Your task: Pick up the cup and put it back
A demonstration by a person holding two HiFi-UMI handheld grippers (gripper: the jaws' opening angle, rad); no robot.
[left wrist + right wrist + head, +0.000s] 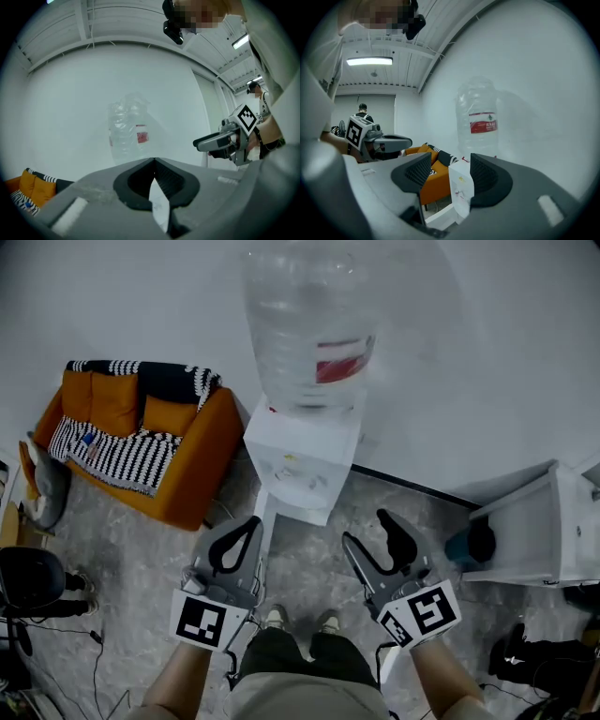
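Note:
No cup shows clearly. A small teal and dark object (469, 545) sits at the open side of a white cabinet (539, 531) on the right; I cannot tell if it is the cup. My left gripper (253, 521) is held low over the floor, left of centre, its jaws shut with nothing in them; its tips meet in the left gripper view (153, 161). My right gripper (366, 528) hovers beside it, open and empty. In the right gripper view (450, 171) its jaws frame the white water dispenser (461, 192).
The water dispenser (305, 460) with a big clear bottle (309, 324) stands straight ahead against the white wall. An orange sofa (178, 465) with striped cushions is at the left. Cables and dark gear lie on the floor at lower left (37, 582) and lower right (544, 662).

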